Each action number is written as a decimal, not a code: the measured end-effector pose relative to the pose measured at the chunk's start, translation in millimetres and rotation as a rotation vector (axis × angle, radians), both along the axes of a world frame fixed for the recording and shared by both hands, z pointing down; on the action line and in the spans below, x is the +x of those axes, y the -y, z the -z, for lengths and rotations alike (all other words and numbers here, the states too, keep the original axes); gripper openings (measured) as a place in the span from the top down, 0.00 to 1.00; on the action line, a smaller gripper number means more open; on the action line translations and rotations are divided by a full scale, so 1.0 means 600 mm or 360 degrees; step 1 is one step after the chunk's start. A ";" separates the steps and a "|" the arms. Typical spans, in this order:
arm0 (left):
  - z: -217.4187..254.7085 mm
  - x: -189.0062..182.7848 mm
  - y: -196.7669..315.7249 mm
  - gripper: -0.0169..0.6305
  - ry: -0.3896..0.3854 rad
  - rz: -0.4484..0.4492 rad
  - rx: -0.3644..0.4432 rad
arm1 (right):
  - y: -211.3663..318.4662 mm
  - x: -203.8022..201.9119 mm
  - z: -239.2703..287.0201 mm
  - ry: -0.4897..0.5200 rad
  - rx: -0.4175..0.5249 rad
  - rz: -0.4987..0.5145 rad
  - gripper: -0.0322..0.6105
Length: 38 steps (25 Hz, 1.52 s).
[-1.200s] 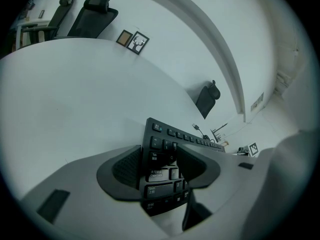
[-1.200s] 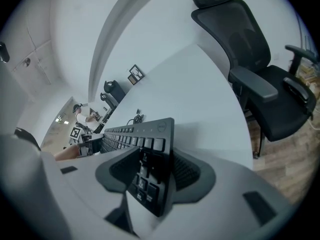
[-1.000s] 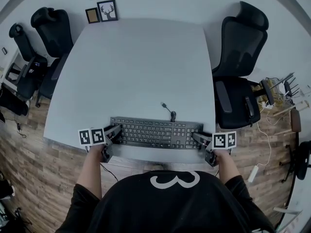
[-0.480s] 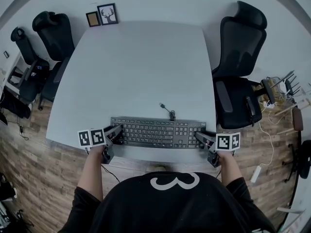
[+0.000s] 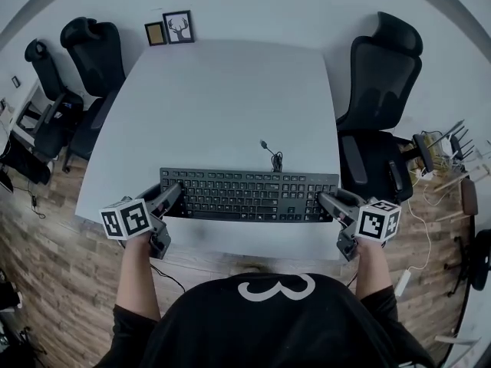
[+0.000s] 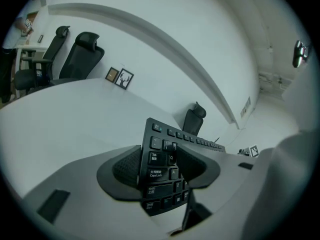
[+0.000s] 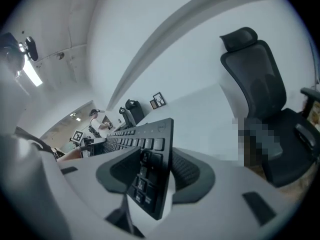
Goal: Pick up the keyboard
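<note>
A long black keyboard (image 5: 249, 195) hangs in the air above the near part of the white table (image 5: 222, 106), held by both ends. My left gripper (image 5: 170, 199) is shut on its left end; in the left gripper view the keyboard (image 6: 162, 171) stands edge-on between the ribbed pads. At the other end my right gripper (image 5: 328, 203) is shut on it, and the right gripper view has the keyboard (image 7: 147, 171) wedged between its pads. A short black cable (image 5: 272, 156) trails from the keyboard's far edge over the table.
Black office chairs stand at the right (image 5: 380, 106) and at the far left (image 5: 88, 48) of the table. Two small framed pictures (image 5: 170, 29) lean against the wall at the table's far edge. Wooden floor (image 5: 46, 267) surrounds the table; cables and a rack (image 5: 445, 152) sit at the right.
Both grippers have risen with the keyboard between them; it has come up off the table and looks larger and nearer. The cable has lifted and shifted with it.
</note>
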<state>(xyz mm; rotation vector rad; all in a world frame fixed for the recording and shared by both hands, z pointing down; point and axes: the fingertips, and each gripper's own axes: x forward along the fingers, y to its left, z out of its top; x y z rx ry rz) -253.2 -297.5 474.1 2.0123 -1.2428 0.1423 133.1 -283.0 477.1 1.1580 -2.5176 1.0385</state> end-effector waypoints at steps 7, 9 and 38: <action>0.144 -0.022 -0.017 0.63 0.0033 0.0068 0.0291 | 0.009 -0.019 0.131 0.0026 0.0294 0.0041 0.66; 0.174 -0.025 -0.030 0.63 0.0039 0.0085 0.0360 | 0.003 -0.022 0.160 0.0033 0.0371 0.0044 0.66; 0.249 -0.025 -0.076 0.63 0.0025 0.0146 0.0528 | -0.014 -0.022 0.242 0.0060 0.0587 0.0053 0.66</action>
